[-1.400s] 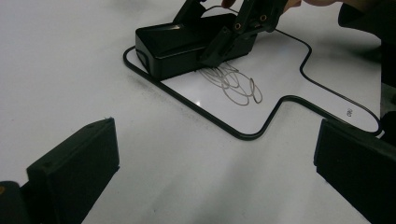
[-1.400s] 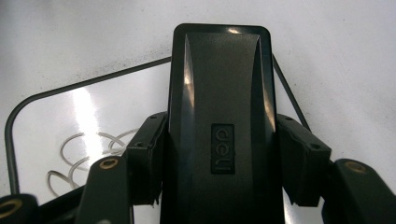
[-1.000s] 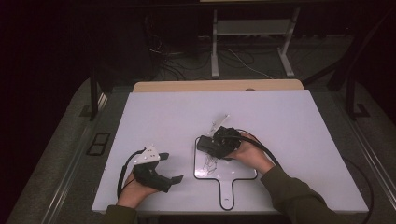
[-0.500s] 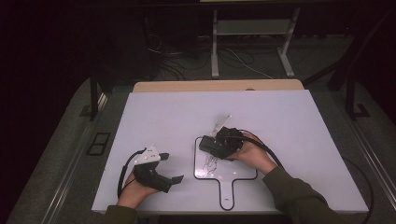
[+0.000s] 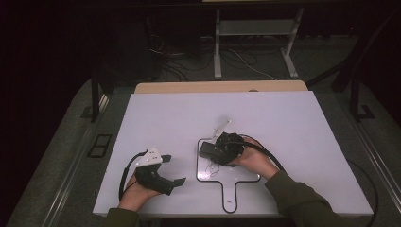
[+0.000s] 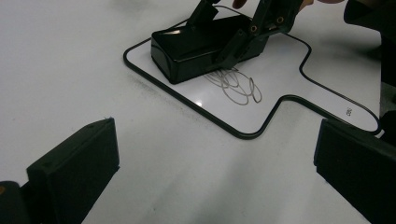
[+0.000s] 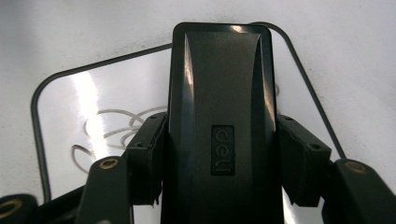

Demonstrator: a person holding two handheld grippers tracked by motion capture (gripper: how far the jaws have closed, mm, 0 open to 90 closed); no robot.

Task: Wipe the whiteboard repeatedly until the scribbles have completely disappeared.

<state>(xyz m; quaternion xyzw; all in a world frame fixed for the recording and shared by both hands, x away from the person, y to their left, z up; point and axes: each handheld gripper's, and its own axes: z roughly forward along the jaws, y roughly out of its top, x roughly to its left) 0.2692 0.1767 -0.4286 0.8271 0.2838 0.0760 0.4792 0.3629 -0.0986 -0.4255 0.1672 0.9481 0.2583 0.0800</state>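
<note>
the right gripper [image 5: 218,150] had its fingers [image 7: 144,158] pinching a black whiteboard eraser [image 7: 219,116] by its two long sides, one pad on each flank, with the eraser's nose reaching out well beyond the fingertips. the eraser sat flat on a small paddle-shaped whiteboard [image 5: 250,176] with a black rim and a short handle, which lay on the white worktop [image 5: 293,123].

in the left gripper view, the grey looping scribble [image 6: 236,86] lay just beside the eraser [image 6: 201,44], on the side toward the board's handle and right at the tips of the right gripper's fingers. in the right gripper view the same loops [image 7: 116,128] peeked out beside and under one finger. so the grasp looked done and the eraser was down on the board, but the wiping seemed barely begun or not begun: the marks appeared whole, with no smeared or cleared band through them that i could make out. what was left, as i judged it, was to drag the eraser across the loops until that patch was clean, then set the eraser down.

the left gripper [image 5: 172,180] rested on the worktop well apart from the board, its fingers [image 6: 74,172] spread wide with nothing between them, pointing toward the board. it was not steadying the board, which might slide under a firm wipe.
</note>
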